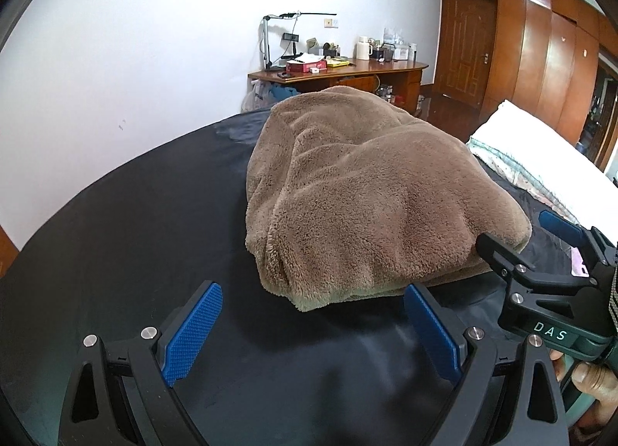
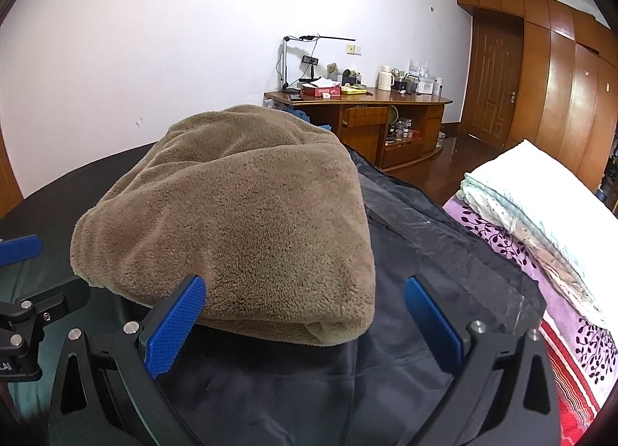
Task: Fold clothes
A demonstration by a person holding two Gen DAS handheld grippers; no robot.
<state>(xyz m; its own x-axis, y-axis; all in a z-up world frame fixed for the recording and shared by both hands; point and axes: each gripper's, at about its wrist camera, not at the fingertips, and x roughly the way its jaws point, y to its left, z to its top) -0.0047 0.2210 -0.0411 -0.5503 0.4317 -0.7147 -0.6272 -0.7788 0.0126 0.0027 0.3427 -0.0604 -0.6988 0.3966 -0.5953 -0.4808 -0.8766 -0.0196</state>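
Broadly, the dark sheet (image 1: 116,252) is seen to offer open room on the left, while stacked bedding (image 2: 540,214) crowds the right edge. On the sheet, the brown fleece garment (image 1: 367,194) lies bundled and apparently already folded, so pressing flat or setting aside is judged next. Both tongs, the left gripper (image 1: 313,330) and right gripper (image 2: 309,322), are held wide apart, empty, just before its near hem.

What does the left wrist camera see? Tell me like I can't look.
A fluffy brown garment lies folded in a heap on a dark sheet. The open left gripper hovers just before it, holding nothing.
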